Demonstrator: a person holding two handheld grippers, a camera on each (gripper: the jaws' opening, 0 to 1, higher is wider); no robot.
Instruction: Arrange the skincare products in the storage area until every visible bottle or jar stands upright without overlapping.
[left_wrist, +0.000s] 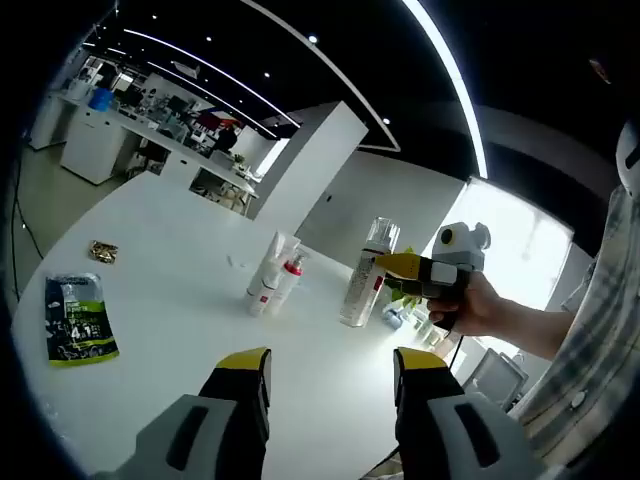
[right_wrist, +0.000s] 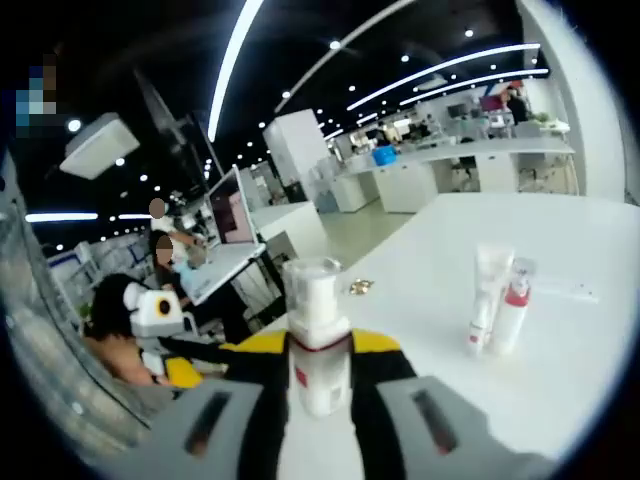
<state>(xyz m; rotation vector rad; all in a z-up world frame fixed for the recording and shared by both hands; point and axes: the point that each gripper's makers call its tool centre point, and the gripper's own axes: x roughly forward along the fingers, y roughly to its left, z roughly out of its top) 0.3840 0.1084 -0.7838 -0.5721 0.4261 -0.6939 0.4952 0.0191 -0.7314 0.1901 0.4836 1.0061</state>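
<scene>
Green sachet (left_wrist: 80, 320) (left gripper view) lies flat.

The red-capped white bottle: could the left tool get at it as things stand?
Probably yes. The left tool is open and holds nothing, and bare white table lies between it and the red-capped white bottle. A white tube stands right beside that bottle, so closing on it alone could be tight.

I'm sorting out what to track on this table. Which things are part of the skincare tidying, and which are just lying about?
Part of the job: tall clear bottle in the right gripper, white tube, red-capped bottle.

Lying about: green-and-black packet, small gold wrapper.
</scene>
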